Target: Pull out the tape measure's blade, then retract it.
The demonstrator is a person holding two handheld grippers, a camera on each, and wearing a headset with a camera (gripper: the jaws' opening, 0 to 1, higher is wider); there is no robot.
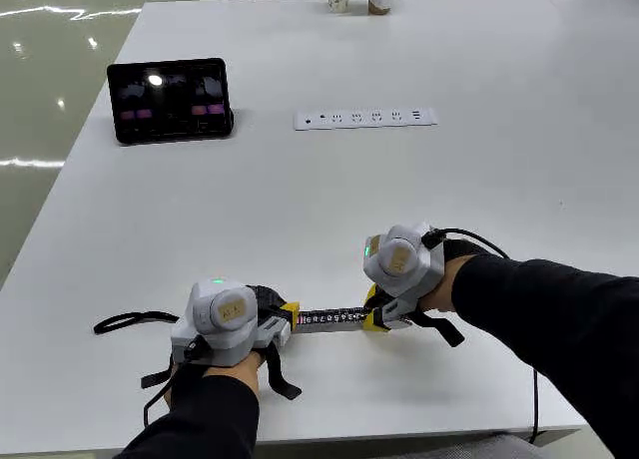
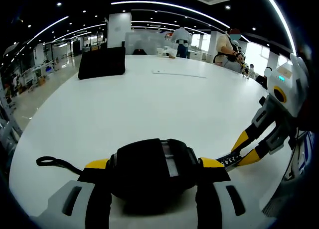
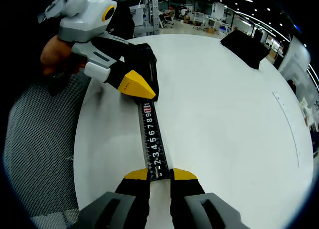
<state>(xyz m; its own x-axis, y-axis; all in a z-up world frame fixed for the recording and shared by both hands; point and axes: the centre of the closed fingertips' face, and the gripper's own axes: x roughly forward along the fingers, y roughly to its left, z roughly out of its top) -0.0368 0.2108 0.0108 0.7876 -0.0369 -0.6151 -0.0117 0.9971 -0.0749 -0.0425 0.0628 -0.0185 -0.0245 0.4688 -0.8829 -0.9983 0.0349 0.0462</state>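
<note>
Left hand-held gripper clamps tape measure case; right hand-held gripper pinches drawn-out blade.

A white table stands on glossy floor under ceiling light strips.

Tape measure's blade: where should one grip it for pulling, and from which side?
Grip the blade at its free tip, coming from the end opposite the black case, in line with it: it runs straight, and the right gripper holds it there.
</note>
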